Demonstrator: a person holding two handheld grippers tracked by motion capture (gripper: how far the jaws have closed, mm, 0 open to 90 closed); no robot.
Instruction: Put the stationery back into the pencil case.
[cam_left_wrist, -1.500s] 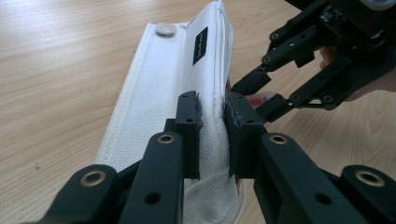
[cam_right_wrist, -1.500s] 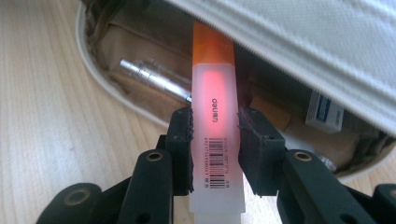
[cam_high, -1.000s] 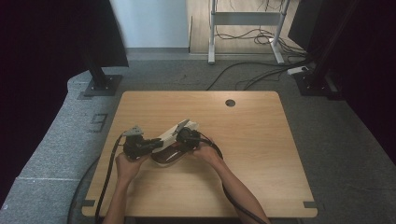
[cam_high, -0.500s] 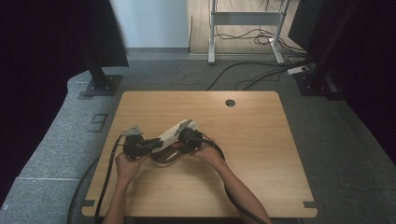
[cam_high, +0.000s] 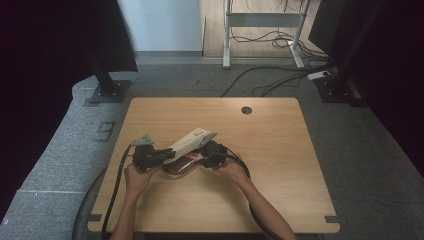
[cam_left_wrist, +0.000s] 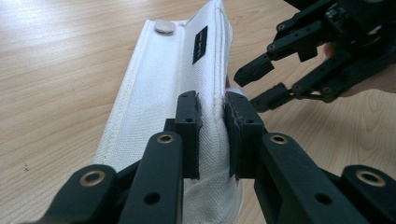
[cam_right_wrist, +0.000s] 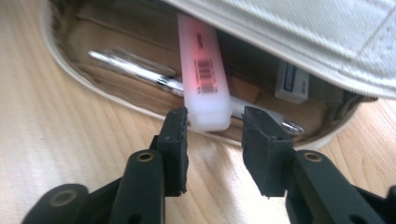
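From the high view, the wooden table (cam_high: 280, 165) carries a white fabric pencil case (cam_high: 192, 141) toward its near left part, with its flap lifted slantwise; the left gripper (cam_high: 159, 155) meets the flap's near-left end and the right gripper (cam_high: 206, 152) sits just to the right of the case's open mouth. The far half and the whole right side of the table are bare wood, apart from a round cable hole (cam_high: 246, 110) near the far edge, so open room lies to the right and far side. In the left gripper view, the left gripper (cam_left_wrist: 212, 126) is clamped narrowly on the stitched edge of the white flap (cam_left_wrist: 163, 93); a small black label (cam_left_wrist: 200, 44) on the flap carries writing too small to read, and a metal snap (cam_left_wrist: 164, 26) sits at the flap's far end; the right gripper (cam_left_wrist: 261, 86) hovers just beside the flap's right edge. In the right gripper view, the right gripper (cam_right_wrist: 214, 123) has its jaws partly apart, having just been closing, set either side of the near end of a pink translucent stick (cam_right_wrist: 204, 74) with a printed barcode, not visibly pressing it; a silver pen (cam_right_wrist: 135, 70) and a white eraser (cam_right_wrist: 292, 80) with blue print, unreadable, lie inside the case
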